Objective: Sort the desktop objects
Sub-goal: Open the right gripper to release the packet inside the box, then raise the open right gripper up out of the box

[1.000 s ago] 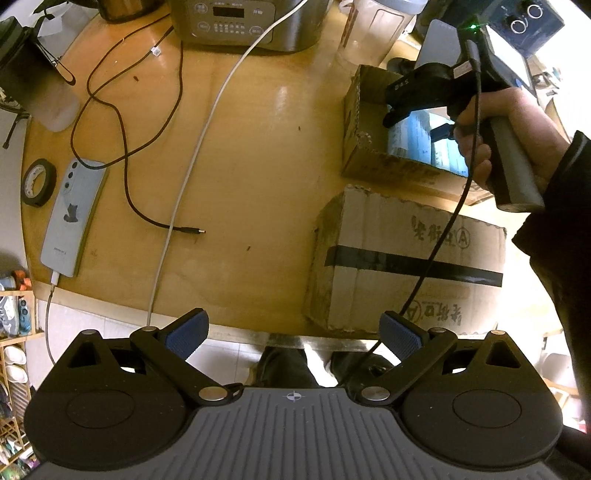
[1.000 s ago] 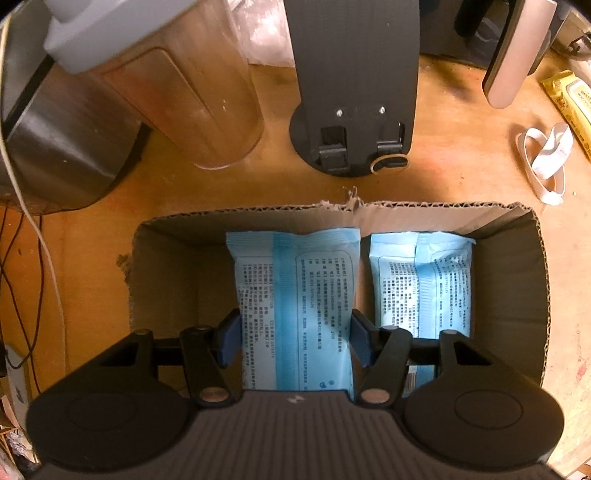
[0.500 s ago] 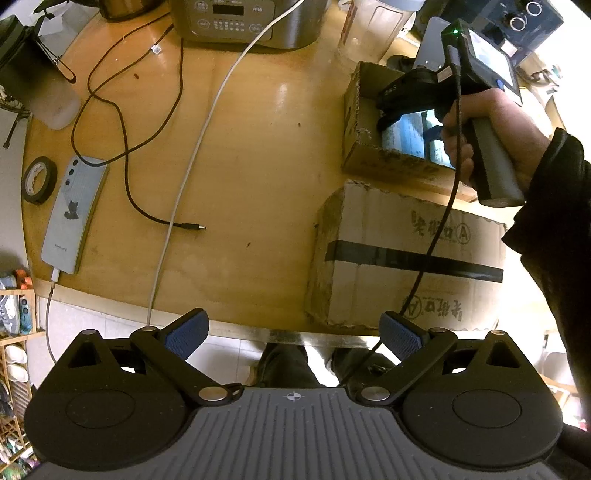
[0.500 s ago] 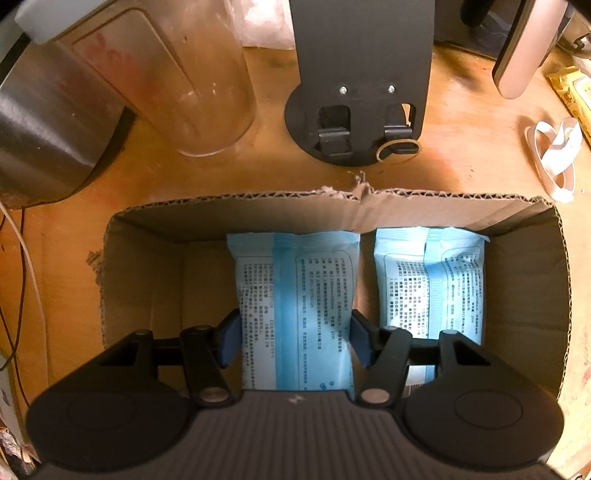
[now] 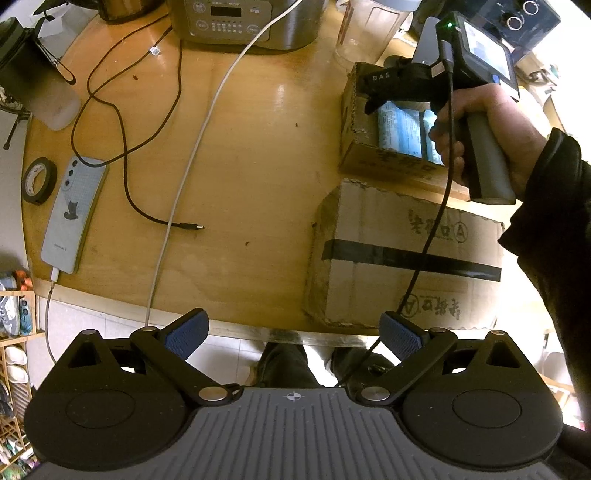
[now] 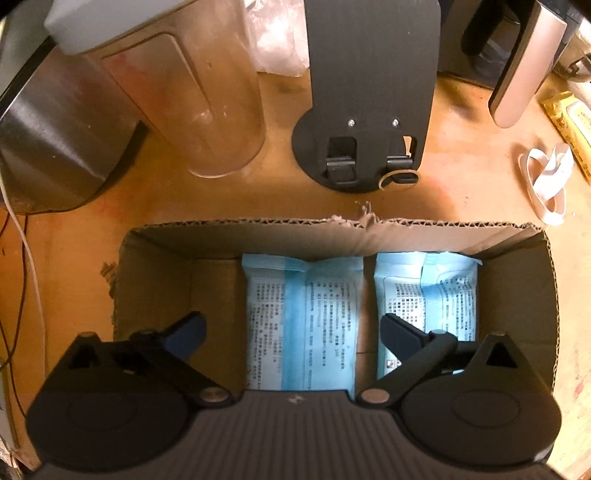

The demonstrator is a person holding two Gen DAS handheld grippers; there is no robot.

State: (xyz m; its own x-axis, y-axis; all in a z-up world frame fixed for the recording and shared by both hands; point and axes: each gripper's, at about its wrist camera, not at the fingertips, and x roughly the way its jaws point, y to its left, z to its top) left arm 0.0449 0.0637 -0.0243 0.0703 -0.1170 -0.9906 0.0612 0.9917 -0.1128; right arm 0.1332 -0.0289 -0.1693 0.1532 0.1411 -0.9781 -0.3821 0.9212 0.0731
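Two light-blue tissue packs lie side by side in an open cardboard box point(image 6: 155, 258). My right gripper point(image 6: 293, 330) hangs over the left pack point(image 6: 301, 317); its jaws are opening wide and its pads stand clear of the pack's sides. The right pack point(image 6: 428, 291) lies under the right finger. In the left wrist view a hand holds this gripper point(image 5: 399, 92) above the box point(image 5: 354, 155). My left gripper point(image 5: 293, 332) stays open and empty over the table's near edge.
A taped cardboard box point(image 5: 406, 254) sits near the front edge. A phone point(image 5: 72, 214), tape roll point(image 5: 38, 181), black cable point(image 5: 122, 147) and white cable point(image 5: 192, 155) lie at left. Behind the open box stand a clear jug point(image 6: 192, 107), a black stand point(image 6: 369, 110) and a cooker point(image 5: 243, 22).
My right gripper's jaws have spread apart and let go of the left tissue pack, which rests in the box. The left gripper has not moved.
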